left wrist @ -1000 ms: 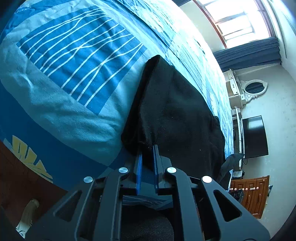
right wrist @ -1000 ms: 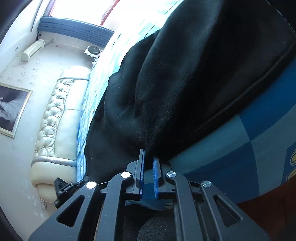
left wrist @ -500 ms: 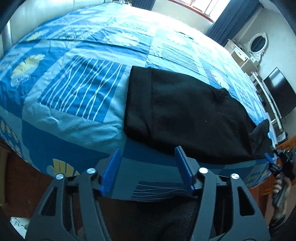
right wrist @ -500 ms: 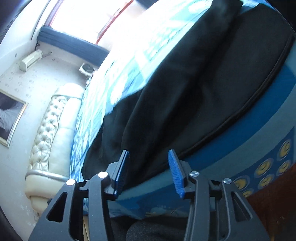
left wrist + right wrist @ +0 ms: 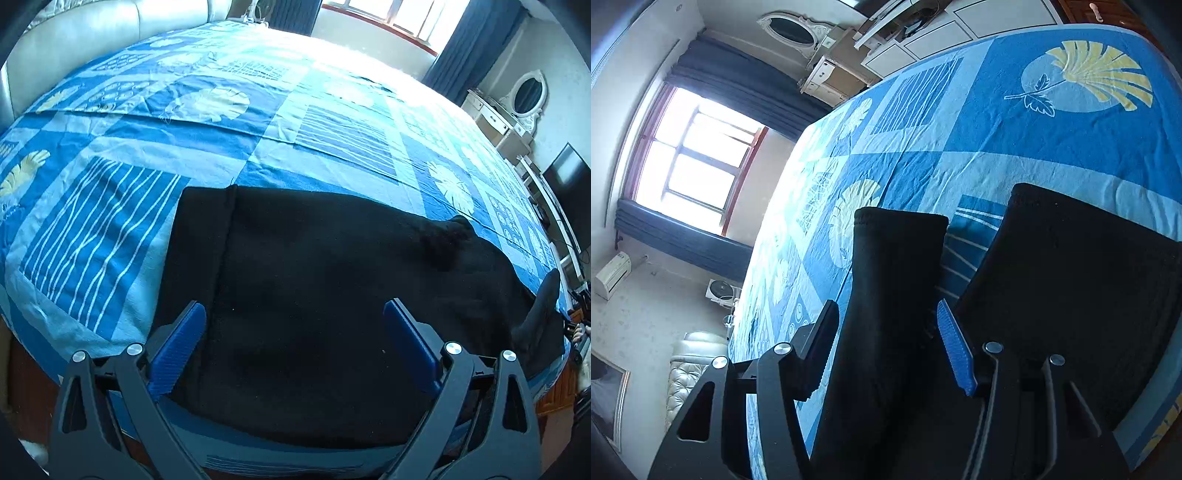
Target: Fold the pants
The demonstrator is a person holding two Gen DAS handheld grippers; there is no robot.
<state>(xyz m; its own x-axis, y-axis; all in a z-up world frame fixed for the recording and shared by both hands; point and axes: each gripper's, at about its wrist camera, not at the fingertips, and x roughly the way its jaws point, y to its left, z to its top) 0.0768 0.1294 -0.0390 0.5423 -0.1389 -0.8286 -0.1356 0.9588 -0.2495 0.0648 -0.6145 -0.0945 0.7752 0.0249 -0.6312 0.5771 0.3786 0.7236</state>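
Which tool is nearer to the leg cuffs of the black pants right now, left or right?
Right. The right tool hangs over one leg, jaws opening, just short of the cuffs. The left tool, jaws opening, is over the waistband end of the pants, far from them.

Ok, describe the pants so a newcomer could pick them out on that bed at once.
Find the big bed with the blue patterned bedspread. Near its front edge lie the black pants, spread flat. They are the only plain black thing on all that blue-and-white print.
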